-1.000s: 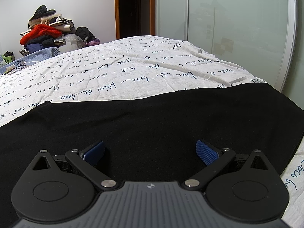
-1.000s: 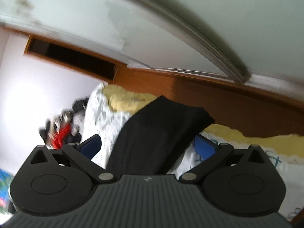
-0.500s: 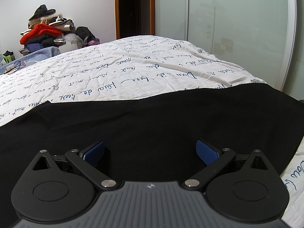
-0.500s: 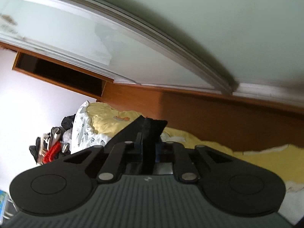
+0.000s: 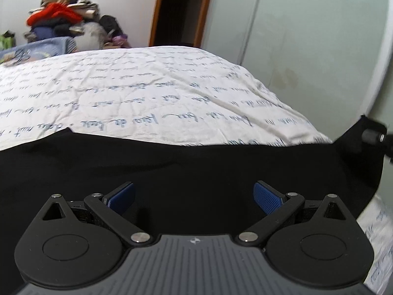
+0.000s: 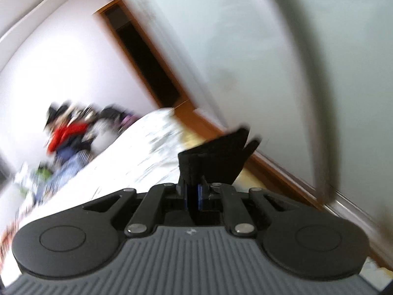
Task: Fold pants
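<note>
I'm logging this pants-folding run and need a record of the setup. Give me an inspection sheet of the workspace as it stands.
Surface: bed under a white sheet printed with blue script.
Job's things: black pants spread across the bed's near edge; one end lifted at the right.
Clutter: heap of clothes beyond the bed's far side, with a red piece in it.
Grippers: left gripper open over the pants, gripping nothing; right gripper shut on a bunched end of the pants, raised above the bed.
Cables: nothing seen.
Surroundings: pale sliding panels, dark doorway with wood frame, white wall; right view blurred.
</note>
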Tool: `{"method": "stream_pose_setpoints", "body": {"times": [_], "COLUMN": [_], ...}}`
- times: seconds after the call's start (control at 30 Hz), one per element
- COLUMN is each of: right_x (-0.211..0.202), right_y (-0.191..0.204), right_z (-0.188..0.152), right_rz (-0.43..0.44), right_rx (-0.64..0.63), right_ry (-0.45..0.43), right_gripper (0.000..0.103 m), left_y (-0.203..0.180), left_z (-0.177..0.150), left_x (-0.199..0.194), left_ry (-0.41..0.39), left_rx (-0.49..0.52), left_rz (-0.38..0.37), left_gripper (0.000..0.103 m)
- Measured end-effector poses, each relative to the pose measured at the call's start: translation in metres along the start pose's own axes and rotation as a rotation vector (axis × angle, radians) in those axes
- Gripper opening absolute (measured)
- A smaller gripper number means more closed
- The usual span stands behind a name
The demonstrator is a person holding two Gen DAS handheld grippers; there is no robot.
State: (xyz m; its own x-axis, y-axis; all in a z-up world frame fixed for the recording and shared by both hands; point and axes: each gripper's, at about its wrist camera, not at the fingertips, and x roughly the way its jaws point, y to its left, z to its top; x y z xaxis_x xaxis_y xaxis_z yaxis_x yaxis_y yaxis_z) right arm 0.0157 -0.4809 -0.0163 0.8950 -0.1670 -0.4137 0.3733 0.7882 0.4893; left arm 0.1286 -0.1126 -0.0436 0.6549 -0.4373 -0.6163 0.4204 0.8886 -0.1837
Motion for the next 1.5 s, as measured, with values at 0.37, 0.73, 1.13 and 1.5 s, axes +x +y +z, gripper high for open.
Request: {"method": "stream_pose_setpoints", "body": {"times": [0.37, 0.73, 1.13, 1.5], "right_x": [0.031, -0.011, -0.046, -0.037], "right_y": [0.117, 0.152, 0.148, 0.165], "right_z": [-0.108, -0.148, -0.141, -0.155], "right_rz": [0.110, 0.021, 0.106, 0.139], "right_rx": [-0.539, -0.942, -0.894, -0.944], "right_ry": [0.274, 0.096, 0.000, 0.034], "right_gripper": [0.009, 0.009, 0.009, 0.010], "left_y": [0.027, 0.007, -0.004, -0.001], "left_z": [0.006, 0.014, 0.018, 0.018], "left_x": [0.009, 0.035, 0.062, 0.046], "left_ry": [0.084, 0.221, 0.278, 0.188], "left_rx": [-0.210, -0.371, -0.540, -0.301], "left_rz": [-0.108, -0.377, -0.534, -0.386], "left_gripper": [0.103, 0.103, 0.088, 0.011]}}
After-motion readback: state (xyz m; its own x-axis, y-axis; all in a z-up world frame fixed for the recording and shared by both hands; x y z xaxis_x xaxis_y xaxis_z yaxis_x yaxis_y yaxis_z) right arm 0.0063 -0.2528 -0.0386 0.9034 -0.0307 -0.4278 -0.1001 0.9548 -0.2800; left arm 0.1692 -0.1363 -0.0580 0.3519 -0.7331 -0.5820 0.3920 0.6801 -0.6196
